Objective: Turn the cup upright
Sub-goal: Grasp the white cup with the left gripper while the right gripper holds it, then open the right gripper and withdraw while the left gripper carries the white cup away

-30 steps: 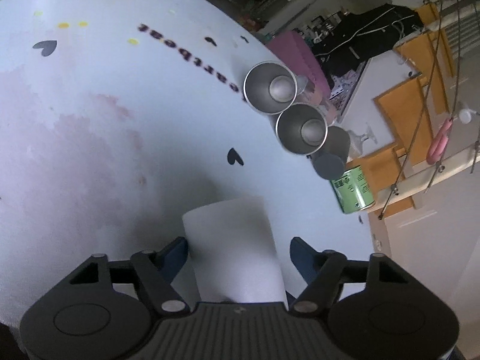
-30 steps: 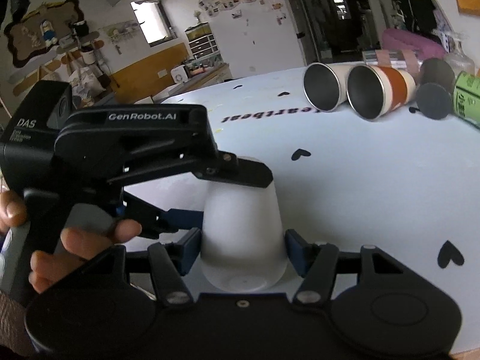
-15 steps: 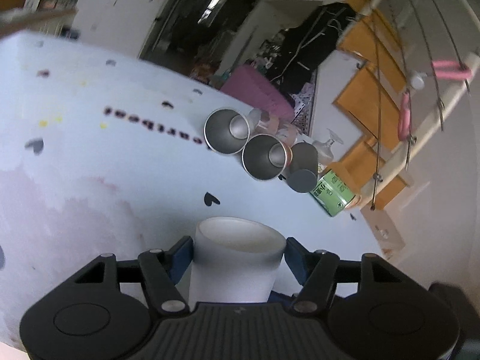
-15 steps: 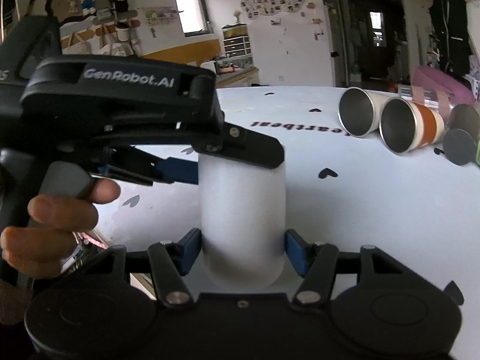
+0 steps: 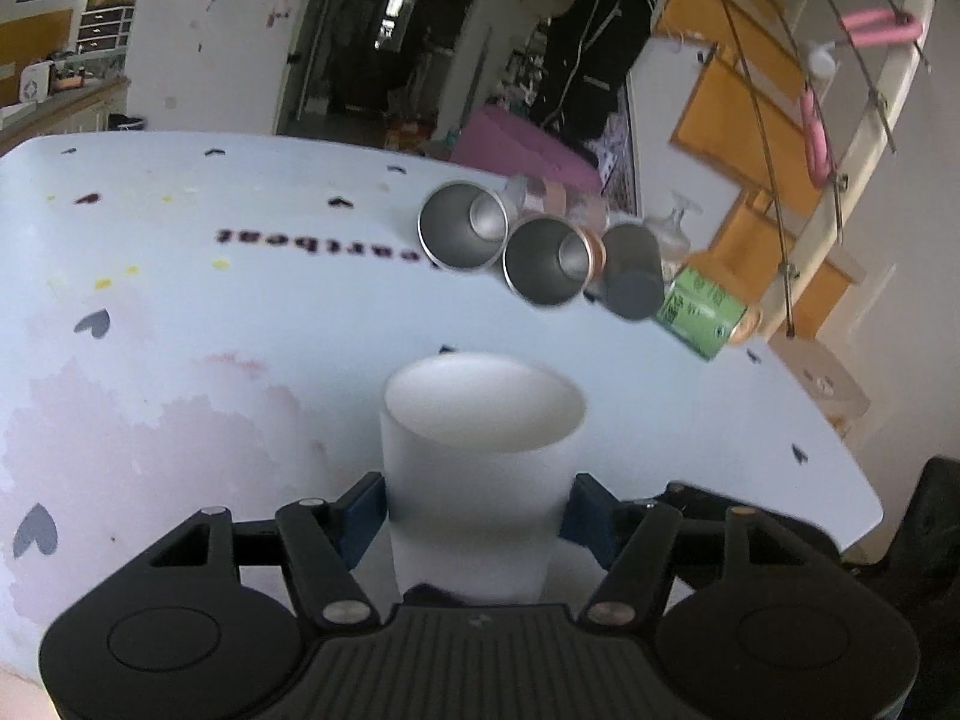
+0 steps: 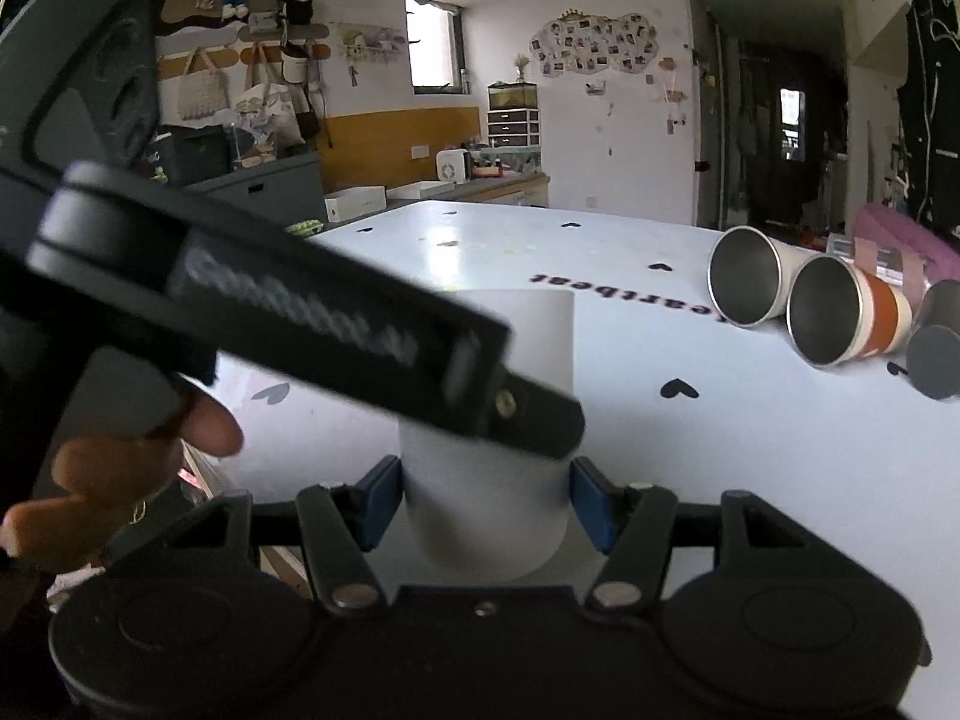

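Left wrist view: white cup point(image 5: 480, 468), mouth upward, clamped between the blue pads point(image 5: 360, 516) of the left gripper point(image 5: 474, 516), above the pale blue table point(image 5: 180, 276). Right wrist view: same cup point(image 6: 486, 504) between the right gripper point(image 6: 486, 510) pads, which sit against its sides; left gripper body crosses in front. Farther back, lying on their sides: two steel tumblers point(image 5: 462, 234), dark cup point(image 5: 630, 288), green can point(image 5: 702, 315).
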Demonstrator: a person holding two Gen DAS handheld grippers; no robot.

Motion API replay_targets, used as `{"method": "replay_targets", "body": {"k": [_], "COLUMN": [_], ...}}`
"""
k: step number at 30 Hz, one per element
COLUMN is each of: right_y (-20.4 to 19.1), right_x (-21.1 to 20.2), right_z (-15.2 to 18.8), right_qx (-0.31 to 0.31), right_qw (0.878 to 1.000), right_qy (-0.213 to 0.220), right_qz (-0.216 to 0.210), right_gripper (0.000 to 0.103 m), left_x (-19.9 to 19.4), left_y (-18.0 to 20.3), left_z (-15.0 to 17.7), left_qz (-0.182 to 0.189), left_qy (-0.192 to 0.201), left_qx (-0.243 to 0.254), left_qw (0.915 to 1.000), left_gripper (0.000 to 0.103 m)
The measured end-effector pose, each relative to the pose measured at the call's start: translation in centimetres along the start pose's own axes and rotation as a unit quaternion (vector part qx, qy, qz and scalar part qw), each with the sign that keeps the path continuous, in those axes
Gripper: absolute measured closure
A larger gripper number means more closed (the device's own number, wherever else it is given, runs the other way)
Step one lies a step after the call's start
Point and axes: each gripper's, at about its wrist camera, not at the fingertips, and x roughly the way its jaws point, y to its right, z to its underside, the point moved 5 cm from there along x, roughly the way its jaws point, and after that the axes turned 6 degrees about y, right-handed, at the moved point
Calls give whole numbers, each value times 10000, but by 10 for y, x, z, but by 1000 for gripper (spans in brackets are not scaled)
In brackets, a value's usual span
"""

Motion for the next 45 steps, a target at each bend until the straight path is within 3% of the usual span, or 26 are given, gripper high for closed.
{"method": "replay_targets", "body": {"k": [9,16,21,28,33,38,43,45], "right_y": [0,7,10,13,16,19,21,22], "right_x": [-2,-1,-2,-2,-2,-2,-5,-6], "right_z": [1,2,2,2,2,3,3,2], "right_qx": [110,260,286,340,379,435,464,460], "right_qw": [9999,9996,9995,9992,9987,9980,9975,9975], "right_qy": [22,21,41,70,91,116,149,157], "right_qz": [-40,54,112,188,316,433,509,505], "right_gripper": [41,40,40,40,40,40,40,40], "left_x": [0,-10,-9,0,4,21,35,33], "left_y": [4,-18,-62,-146,-195,-231,-253,-255], "left_z": [1,-25,-58,-102,-131,-148,-134,-132], "left_qz": [4,-752,-1637,-2723,-3005,-3436,-3713,-3734], "left_qy": [18,764,1301,1616,1931,1896,1573,1663], "left_qx": [218,497,484,-140,-500,-706,-821,-762], "left_qw": [9998,9930,9767,9484,9327,9171,9114,9094], "left_gripper": [39,39,39,39,39,39,39,39]}}
